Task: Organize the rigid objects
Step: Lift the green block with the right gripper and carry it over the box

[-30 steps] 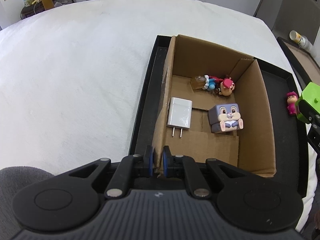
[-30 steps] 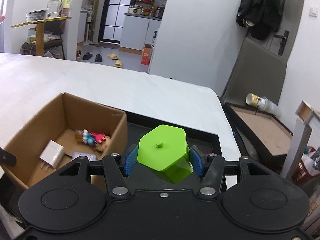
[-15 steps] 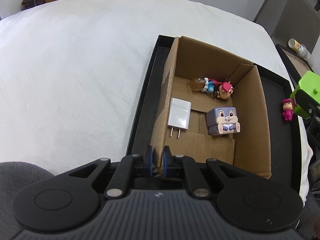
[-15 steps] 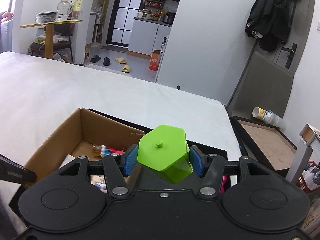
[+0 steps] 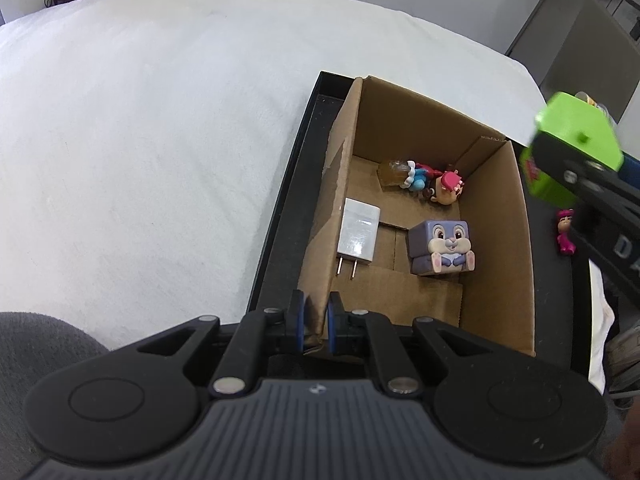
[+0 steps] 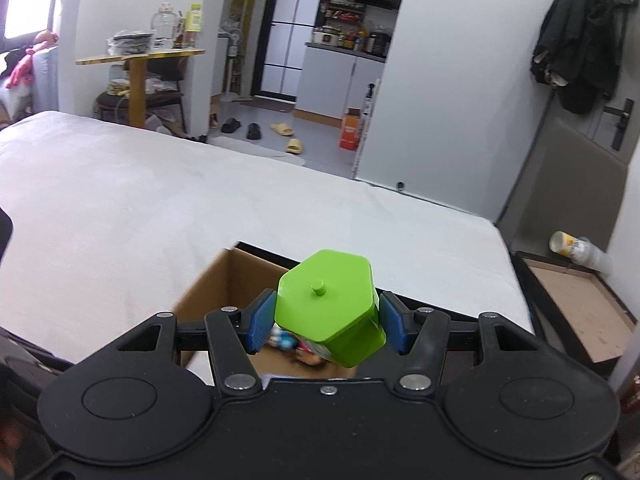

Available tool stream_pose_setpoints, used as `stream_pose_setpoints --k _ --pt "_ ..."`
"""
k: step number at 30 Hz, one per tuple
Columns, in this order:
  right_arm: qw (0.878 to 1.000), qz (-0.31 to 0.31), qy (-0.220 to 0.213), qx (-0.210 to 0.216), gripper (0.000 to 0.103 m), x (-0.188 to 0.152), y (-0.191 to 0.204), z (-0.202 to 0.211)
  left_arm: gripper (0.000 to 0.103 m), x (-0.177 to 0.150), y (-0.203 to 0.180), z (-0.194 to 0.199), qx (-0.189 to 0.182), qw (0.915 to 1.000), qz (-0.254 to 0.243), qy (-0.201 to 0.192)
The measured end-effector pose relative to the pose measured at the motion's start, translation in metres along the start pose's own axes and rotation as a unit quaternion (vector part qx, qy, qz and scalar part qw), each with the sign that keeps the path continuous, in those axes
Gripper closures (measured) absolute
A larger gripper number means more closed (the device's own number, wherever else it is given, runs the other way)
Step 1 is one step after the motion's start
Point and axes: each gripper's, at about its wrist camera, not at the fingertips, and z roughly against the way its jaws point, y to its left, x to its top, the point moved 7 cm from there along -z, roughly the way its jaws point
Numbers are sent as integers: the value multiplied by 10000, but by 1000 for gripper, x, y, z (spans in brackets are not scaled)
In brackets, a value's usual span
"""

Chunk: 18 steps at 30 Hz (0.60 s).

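Note:
An open cardboard box stands in a black tray on a white bed. My left gripper is shut on the box's near left corner wall. Inside lie a white charger plug, a purple bunny cube and a small doll figure. My right gripper is shut on a green hexagonal container, held in the air above the box's right side. The same green container shows at the right edge of the left wrist view. A small pink figure lies on the tray right of the box.
The white bed spreads far to the left and back. Beside the bed on the right, a flat open tray on the floor and a tipped cup. A wooden side table and slippers stand beyond the bed.
My right gripper has carried the green container up and leftward, from beside the box to over its right side. The left gripper has kept its grip on the box corner.

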Motion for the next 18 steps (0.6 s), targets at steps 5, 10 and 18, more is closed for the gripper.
stream_pose_setpoints --k 5,10,18 --pt "9995 -93 119 286 48 4 15 -7 93 -1 1 0 -105 9999 62 14" --pt "9987 -105 227 453 48 9 27 -14 92 0 5 -1 -280 9992 272 77" --pt "9933 -463 478 945 48 13 32 -27 91 1 12 -4 -480 9975 493 157"
